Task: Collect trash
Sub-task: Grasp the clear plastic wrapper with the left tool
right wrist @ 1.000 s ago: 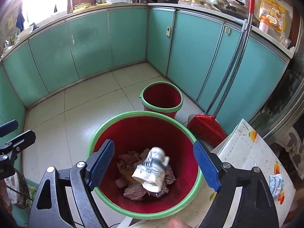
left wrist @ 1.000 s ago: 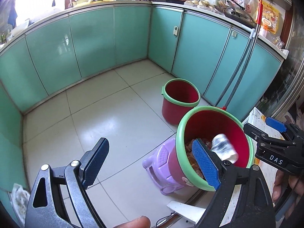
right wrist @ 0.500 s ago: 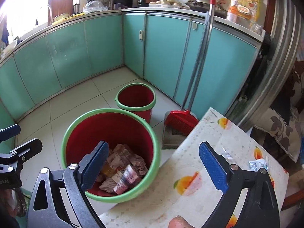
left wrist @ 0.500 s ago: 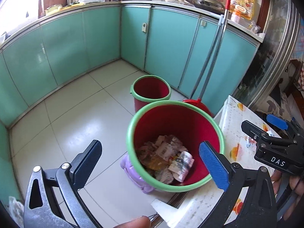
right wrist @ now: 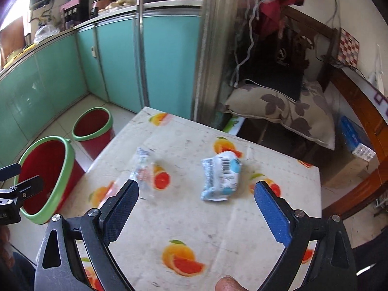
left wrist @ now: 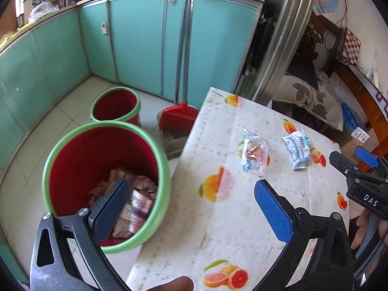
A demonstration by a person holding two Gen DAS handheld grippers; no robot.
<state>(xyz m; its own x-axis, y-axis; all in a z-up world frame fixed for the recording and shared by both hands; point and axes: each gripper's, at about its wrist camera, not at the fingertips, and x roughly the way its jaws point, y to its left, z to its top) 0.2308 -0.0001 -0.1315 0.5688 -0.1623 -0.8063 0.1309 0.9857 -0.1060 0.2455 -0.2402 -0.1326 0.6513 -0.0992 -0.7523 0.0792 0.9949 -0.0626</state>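
Observation:
Two pieces of trash lie on the fruit-print table (right wrist: 218,223): a crumpled white-and-blue wrapper (right wrist: 222,175) (left wrist: 297,149) and a clear plastic bag (right wrist: 145,172) (left wrist: 254,154). A red bin with a green rim (left wrist: 106,184) (right wrist: 46,177) holds crumpled wrappers beside the table's left edge. My right gripper (right wrist: 196,211) is open and empty, just short of the white-and-blue wrapper. My left gripper (left wrist: 194,211) is open and empty, over the table's edge beside the bin.
A second, smaller red bin (left wrist: 116,105) stands on the tiled floor behind the first. A red broom and dustpan (left wrist: 178,114) lean against the teal cabinets (left wrist: 135,48). A patterned cushion (right wrist: 283,109) lies beyond the table's far edge.
Both grippers have swung right, from over the bin to over the table. A wrapper that was falling into the bin a second ago now lies inside it. Both grippers stayed open.

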